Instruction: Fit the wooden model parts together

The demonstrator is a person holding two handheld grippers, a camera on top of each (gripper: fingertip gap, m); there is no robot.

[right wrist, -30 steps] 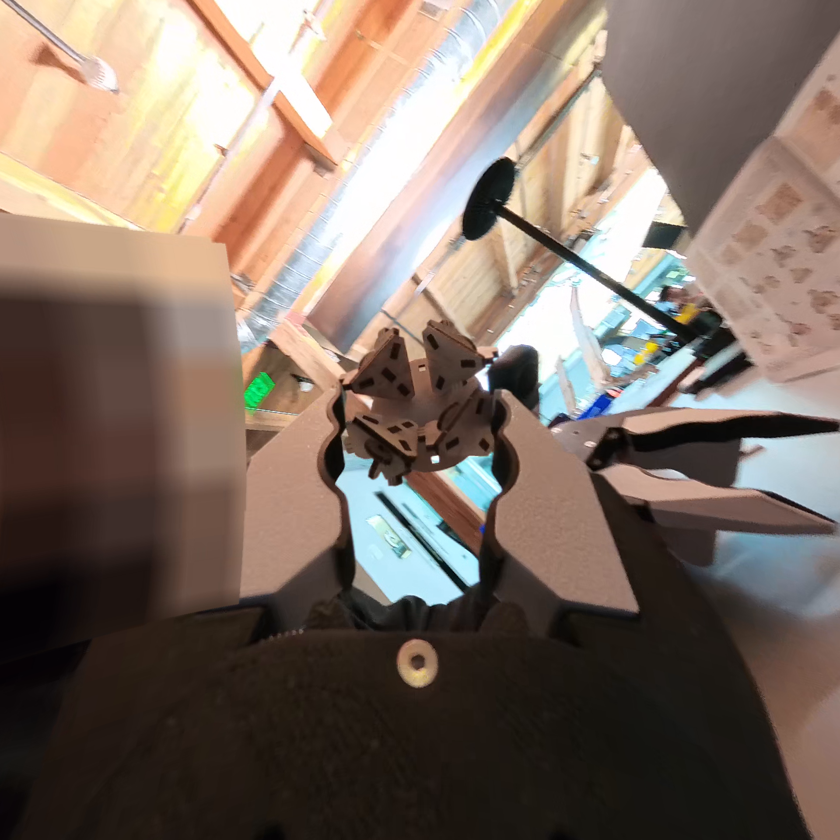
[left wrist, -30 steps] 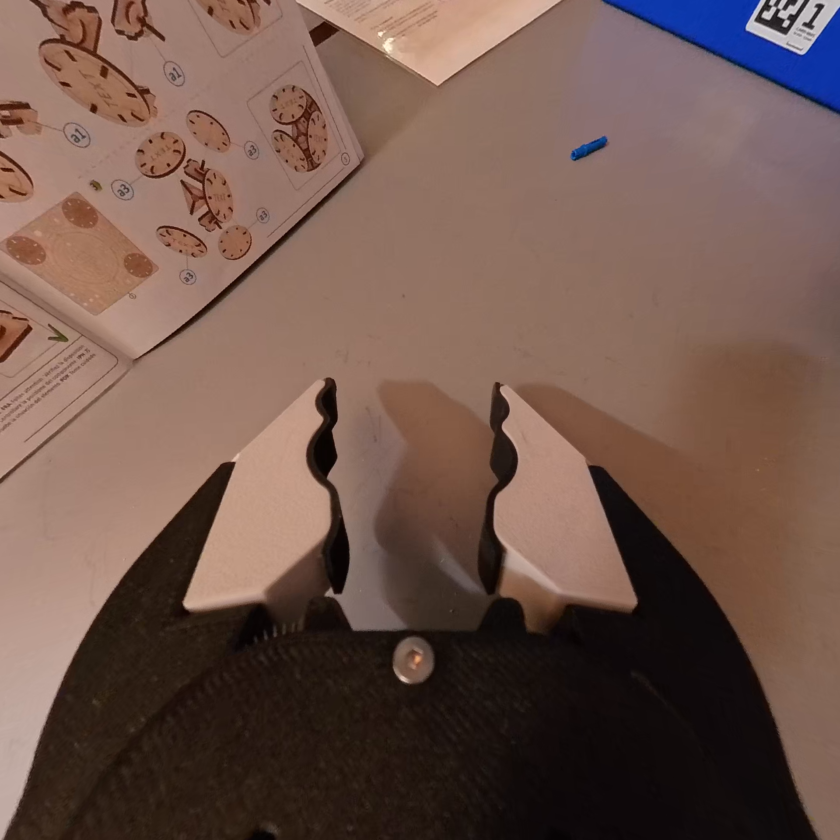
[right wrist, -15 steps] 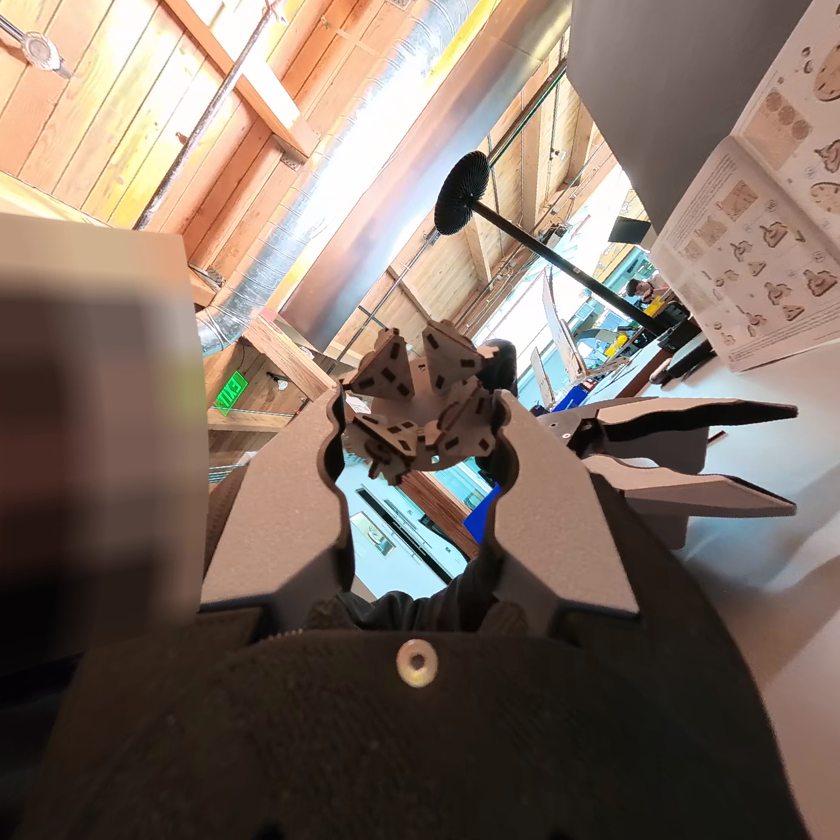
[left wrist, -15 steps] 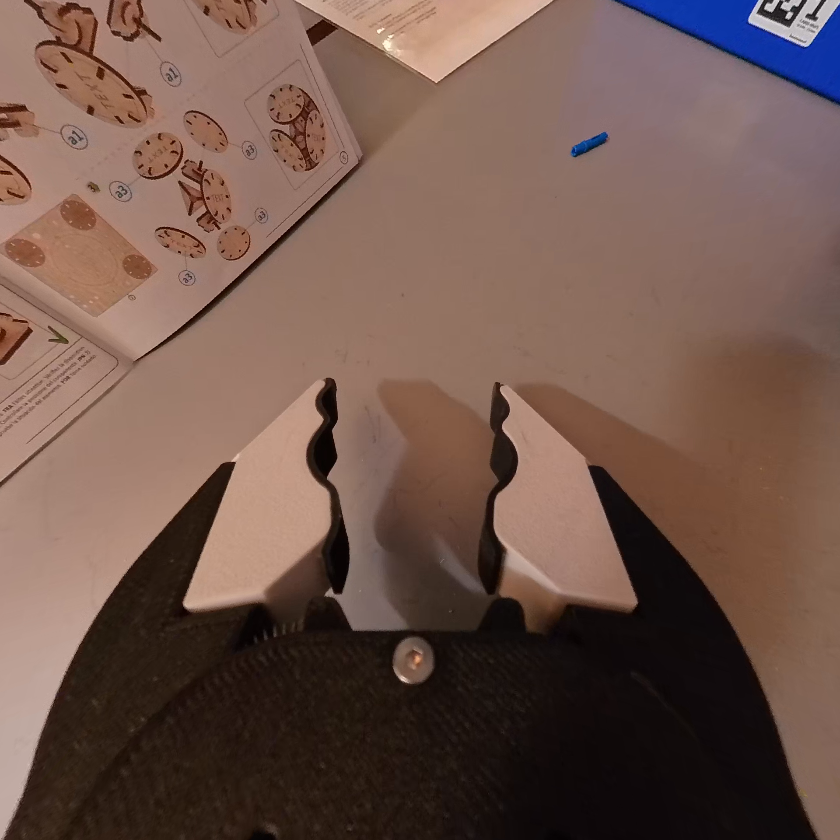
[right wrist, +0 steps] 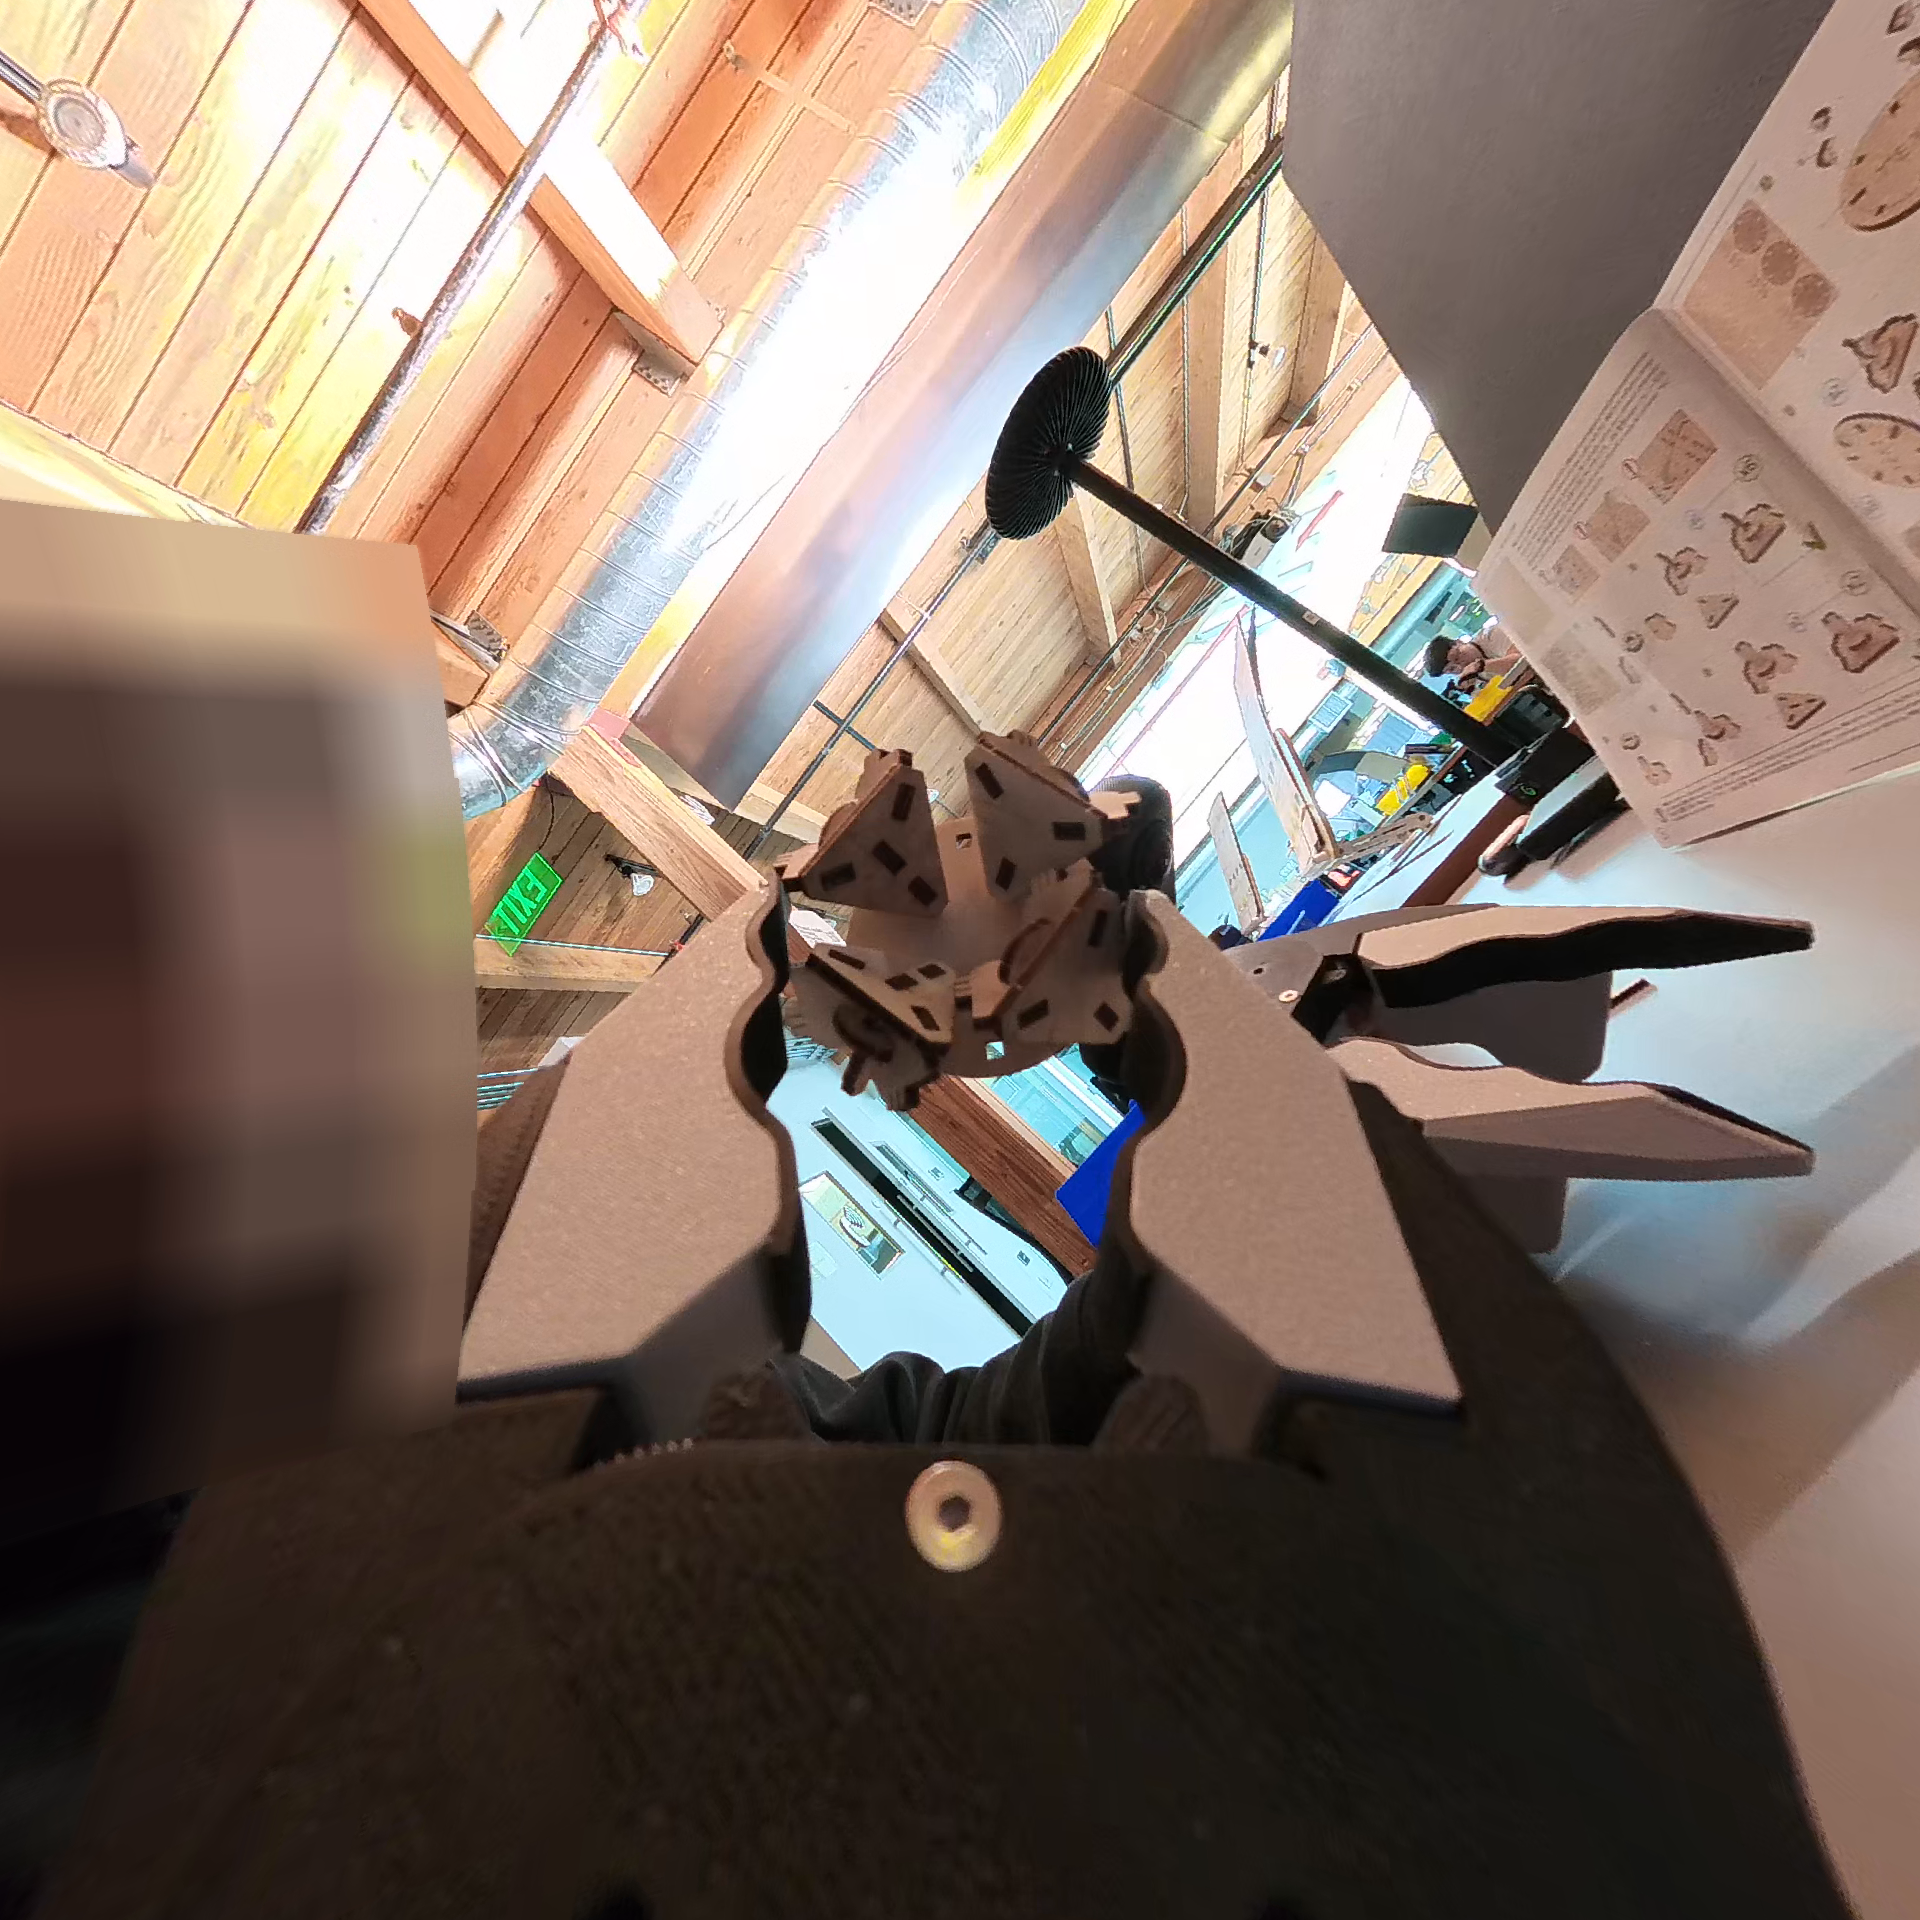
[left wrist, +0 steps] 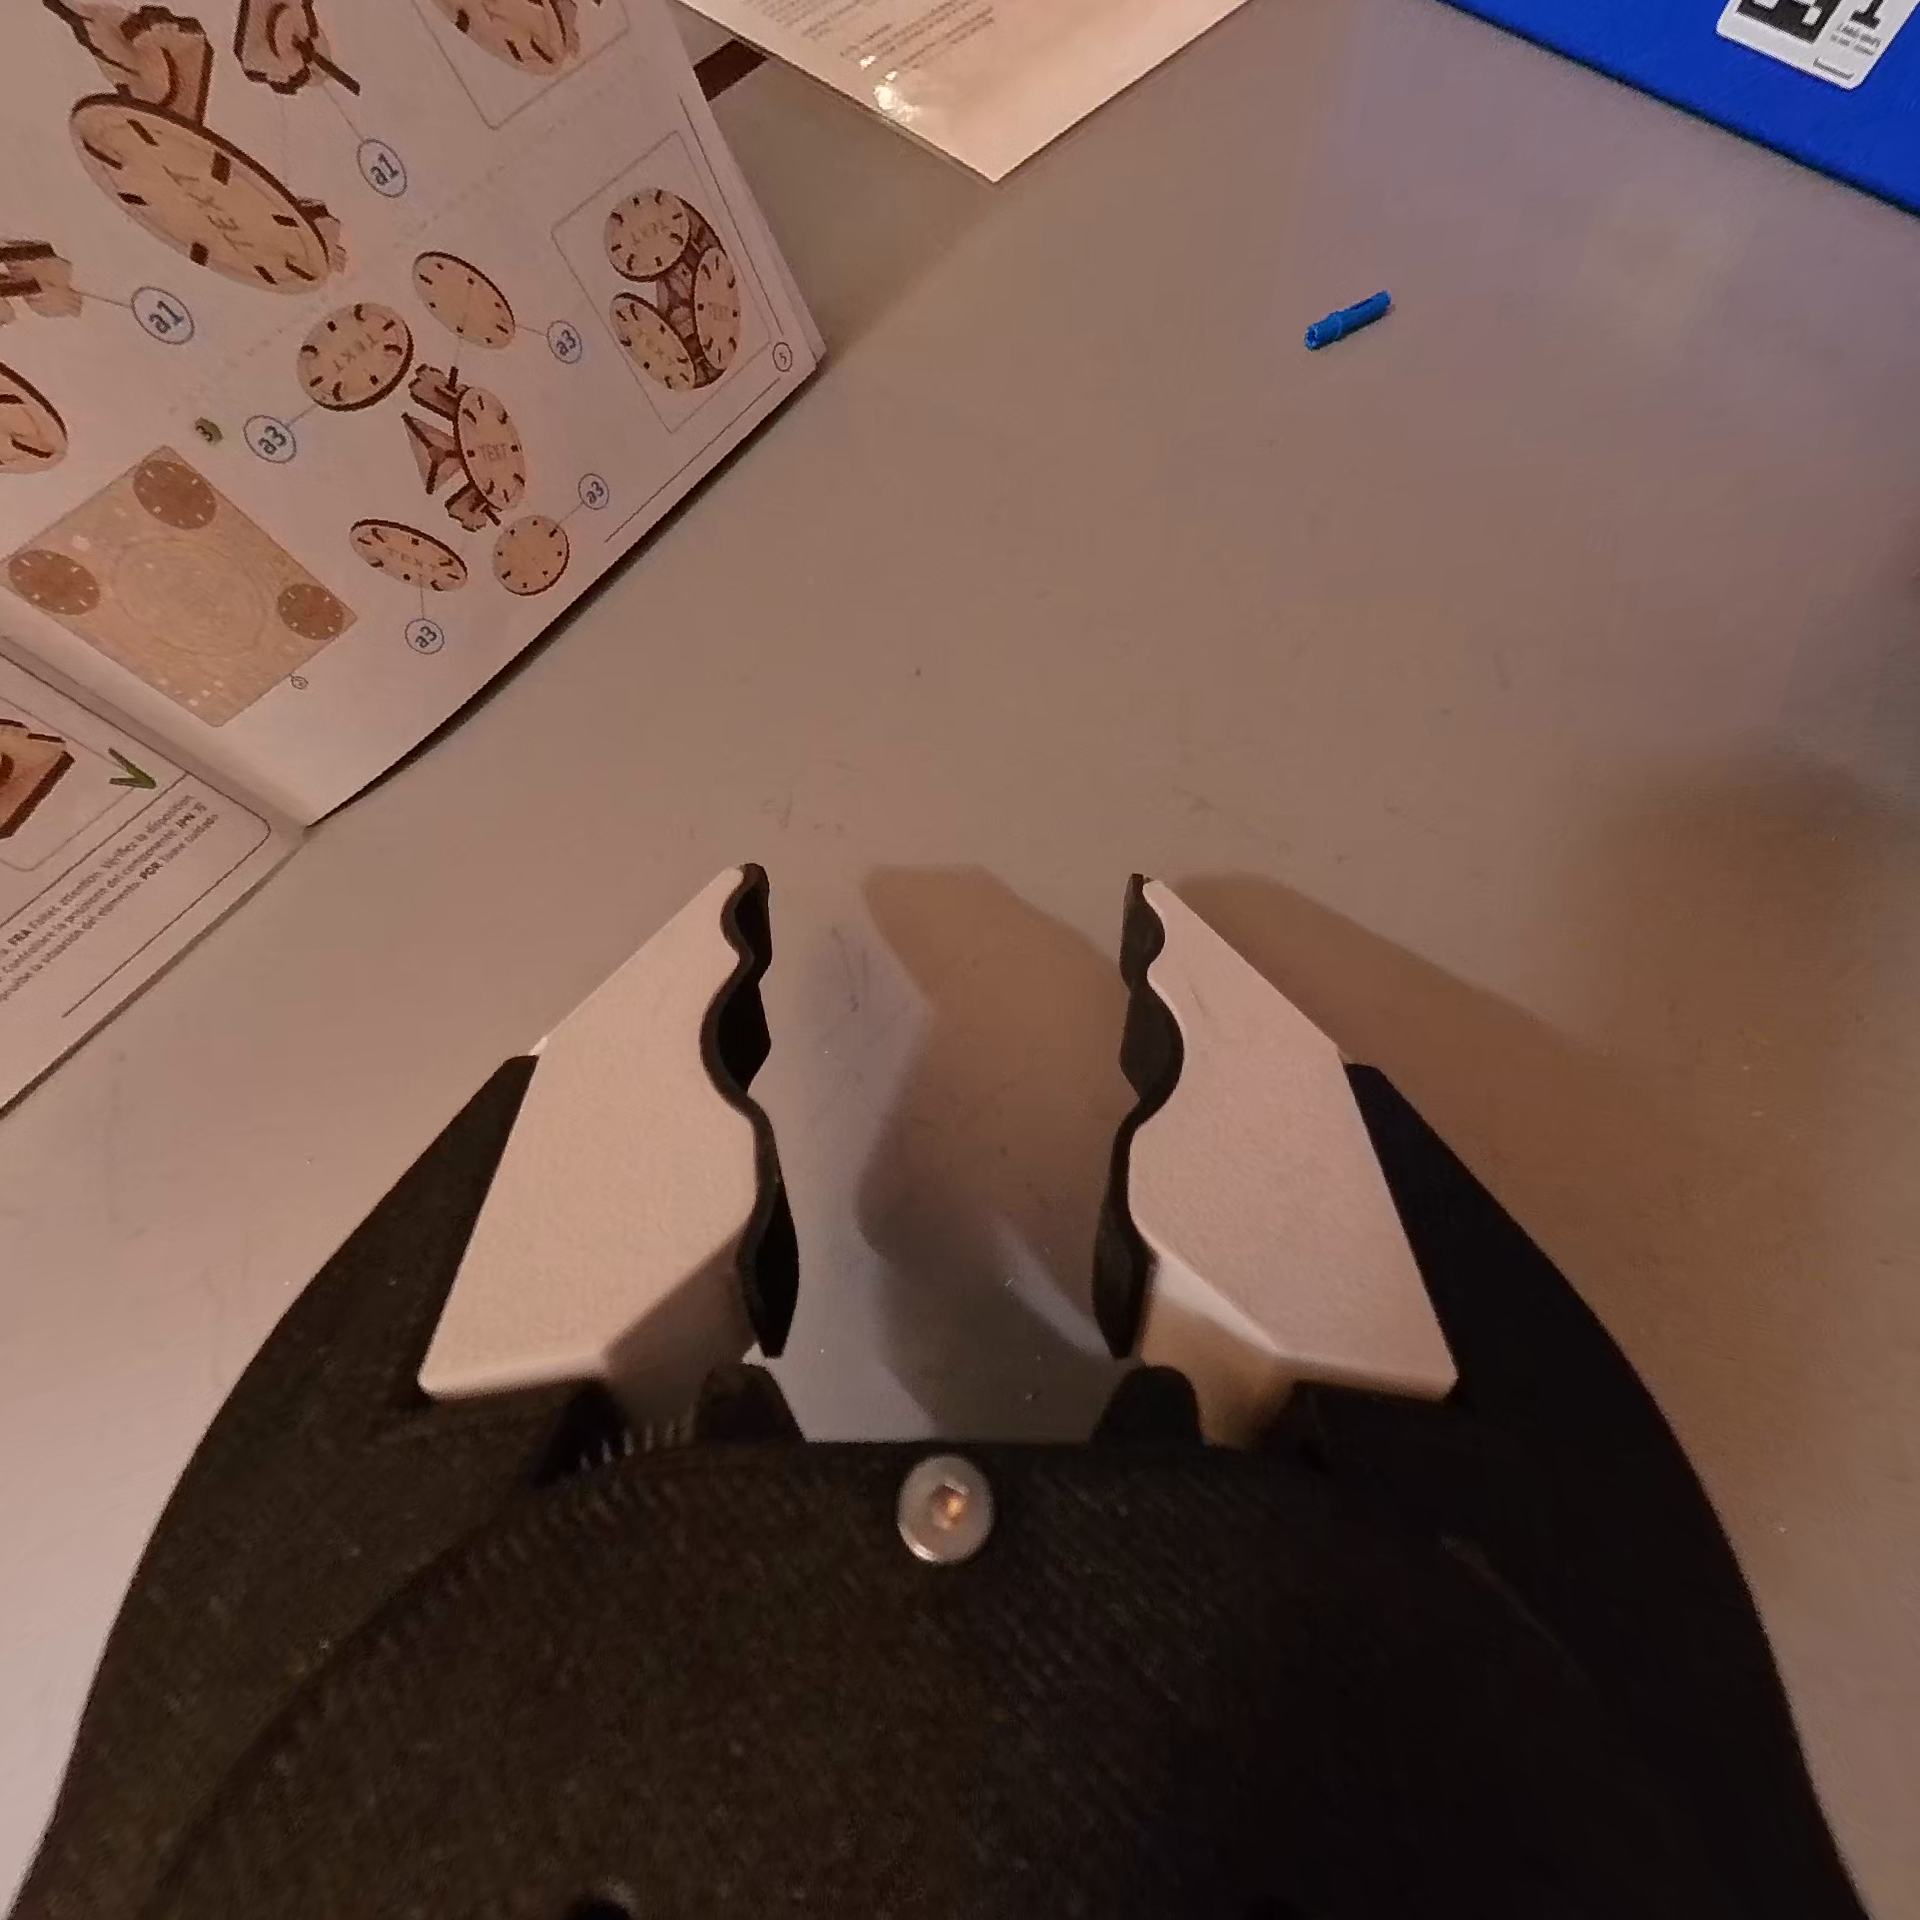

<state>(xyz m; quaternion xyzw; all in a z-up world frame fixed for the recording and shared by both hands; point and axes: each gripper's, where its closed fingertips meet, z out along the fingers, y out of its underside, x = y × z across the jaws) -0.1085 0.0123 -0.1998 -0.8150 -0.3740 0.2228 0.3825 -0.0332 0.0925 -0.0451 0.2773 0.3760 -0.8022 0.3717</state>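
My left gripper point(left wrist: 948, 878) is open and empty, low over the bare grey table point(left wrist: 1143, 623). An open instruction booklet point(left wrist: 343, 395) with wooden-part drawings lies to its front left. My right gripper point(right wrist: 951, 904) is shut on a wooden puzzle assembly point(right wrist: 961, 914) made of triangular slotted plates, both pads pressing its sides. It is held up and tilted toward the ceiling. The left gripper also shows in the right wrist view point(right wrist: 1808, 1049), lying open on the table to the right.
A small blue plastic pin point(left wrist: 1348, 319) lies on the table at far right. A blue board point(left wrist: 1662, 73) with a marker sticker and a white sheet point(left wrist: 987, 62) lie at the far edge. The booklet point(right wrist: 1714, 582), a black stand point(right wrist: 1247, 561) and a blurred patch show in the right wrist view.
My right gripper has tilted and turned with the wooden assembly still in its grasp, so more of the booklet and table shows. My left gripper has barely moved.
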